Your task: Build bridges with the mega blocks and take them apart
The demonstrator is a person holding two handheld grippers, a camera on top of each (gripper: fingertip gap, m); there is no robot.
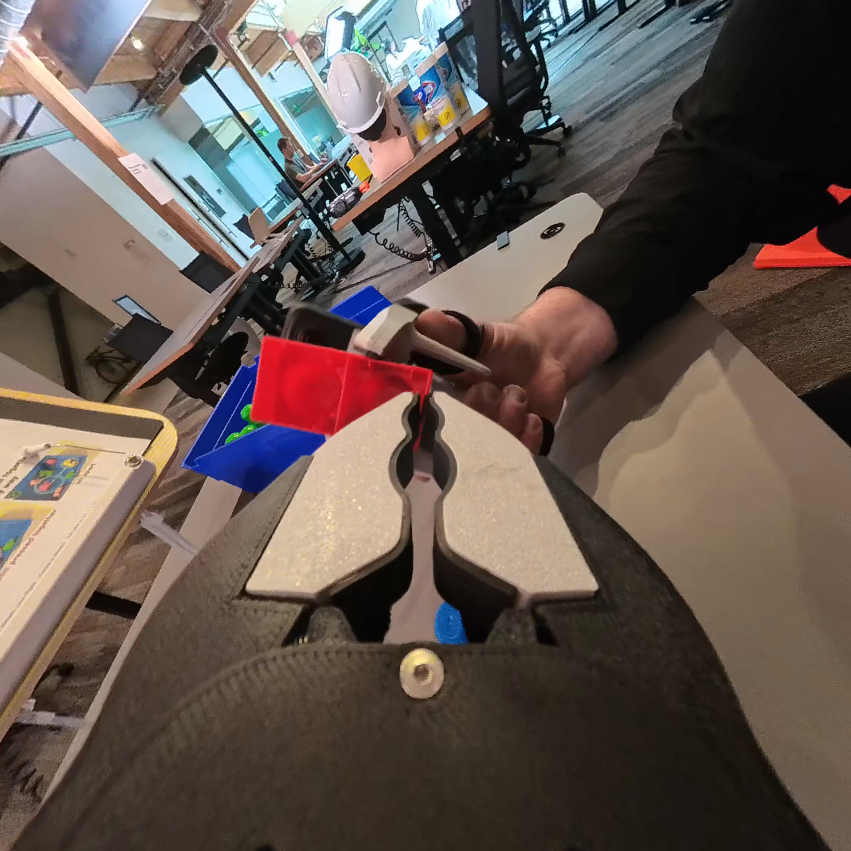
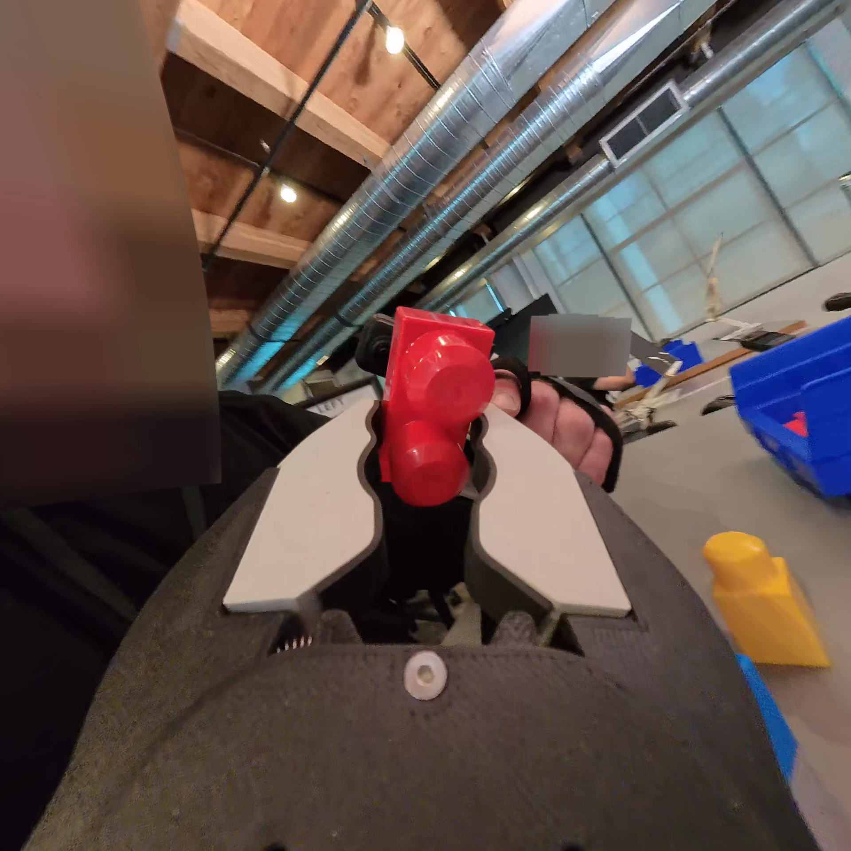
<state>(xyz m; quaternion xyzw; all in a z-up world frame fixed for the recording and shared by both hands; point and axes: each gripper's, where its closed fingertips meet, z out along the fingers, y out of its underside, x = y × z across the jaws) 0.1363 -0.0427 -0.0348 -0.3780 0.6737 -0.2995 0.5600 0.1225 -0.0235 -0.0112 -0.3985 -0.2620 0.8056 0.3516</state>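
Landmark: red block (image 1: 331, 391), a two-stud piece held in the air between the two grippers; every place below is given relative to it.
Instruction board (image 1: 69, 497): far left of the red block, yellow-edged, lying flat.
Blue bin (image 1: 244, 456): just behind and below the red block in the left wrist view, with green pieces inside.
Left gripper (image 1: 421, 414): jaws drawn almost together, pinching the thin wall at one end of the red block.
Right gripper (image 2: 426, 442): jaws at a middling width, closed around the red block's body at its lower stud; the studs face this camera.
Person's hand (image 1: 529, 364): directly behind the red block, working the right gripper's handle.
Table (image 1: 690, 506): beneath and right of the red block.
Yellow block (image 2: 764, 608): on the table, well to the right of and below the red block; a likely next bridge piece.
Step in hand: judged a hand-over or re-grip of the red block between grippers.
Procedure: confirm the right jaws seat squarely on the body before the left pinch lets go; release the wall slowly and hold the block steady.
Risk: the thin-wall pinch offers little hold and may let the block pivot.
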